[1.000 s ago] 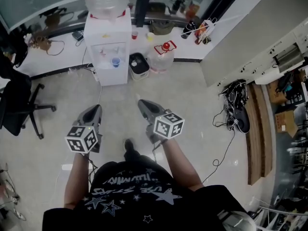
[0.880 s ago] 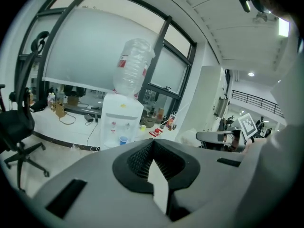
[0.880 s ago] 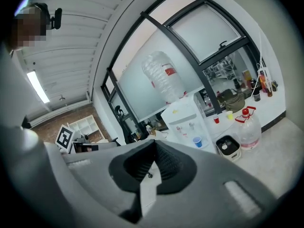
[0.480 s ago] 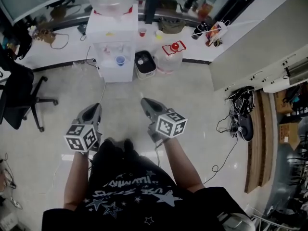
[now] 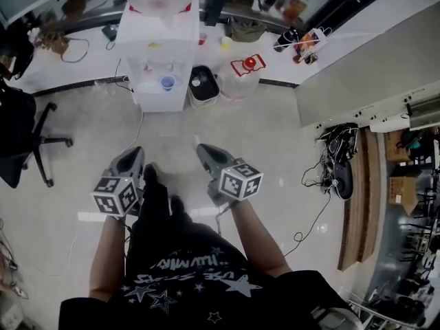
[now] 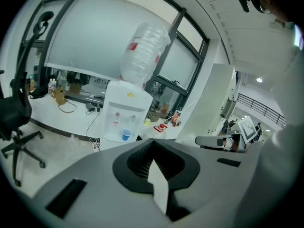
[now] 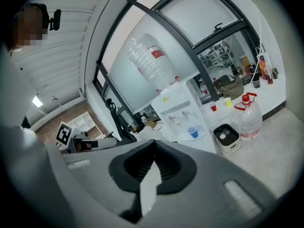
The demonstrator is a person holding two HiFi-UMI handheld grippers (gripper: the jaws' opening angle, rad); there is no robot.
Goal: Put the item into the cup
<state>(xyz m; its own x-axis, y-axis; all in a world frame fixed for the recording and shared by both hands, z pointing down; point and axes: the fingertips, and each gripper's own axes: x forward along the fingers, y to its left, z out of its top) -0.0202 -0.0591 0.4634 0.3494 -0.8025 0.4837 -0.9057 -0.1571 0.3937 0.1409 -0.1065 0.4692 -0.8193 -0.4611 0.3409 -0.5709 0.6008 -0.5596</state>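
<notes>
A small blue cup point(image 5: 167, 82) stands on the drip tray of a white water dispenser point(image 5: 157, 47) at the far wall. The cup also shows in the left gripper view point(image 6: 126, 134) and in the right gripper view point(image 7: 192, 132). My left gripper point(image 5: 133, 155) and right gripper point(image 5: 201, 148) are held side by side at waist height over the floor, well short of the dispenser. Both point toward it. Each pair of jaws is closed, and nothing sits between them in the left gripper view point(image 6: 153, 142) or the right gripper view point(image 7: 153, 144).
A black-and-white bin point(image 5: 204, 86) and a clear water jug with a red cap point(image 5: 242, 78) stand right of the dispenser. Red point(image 5: 201, 40) and yellow point(image 5: 225, 43) cups sit on the ledge behind. An office chair point(image 5: 20, 139) is at left, cables point(image 5: 337, 163) at right.
The person has stepped forward; the left leg now reaches ahead between the grippers. The grippers keep the same pose and stay shut.
</notes>
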